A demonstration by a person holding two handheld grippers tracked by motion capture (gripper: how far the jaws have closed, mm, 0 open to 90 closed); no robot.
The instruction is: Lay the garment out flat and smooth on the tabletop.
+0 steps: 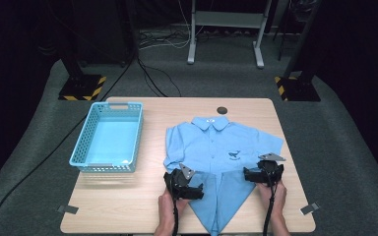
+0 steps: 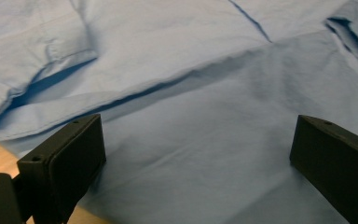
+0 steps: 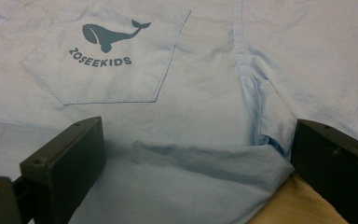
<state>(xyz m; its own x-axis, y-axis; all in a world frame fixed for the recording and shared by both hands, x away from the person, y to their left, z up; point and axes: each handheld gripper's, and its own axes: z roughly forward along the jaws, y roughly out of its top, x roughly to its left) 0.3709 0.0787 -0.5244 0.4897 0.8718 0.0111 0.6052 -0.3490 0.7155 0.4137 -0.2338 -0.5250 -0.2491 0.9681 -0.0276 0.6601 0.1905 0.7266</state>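
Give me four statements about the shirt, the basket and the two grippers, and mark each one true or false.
1. The blue shirt lies on the table, collar toward the far edge. True.
2. The basket holds folded clothes. False: it is empty.
3. The left gripper has its jaws open over shirt fabric. True.
4. The right gripper is shut on the chest pocket. False: its jaws are open, and the whale pocket lies beyond them.

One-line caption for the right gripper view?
Open black right gripper over a light blue cotton shirt, near its whale-printed chest pocket.
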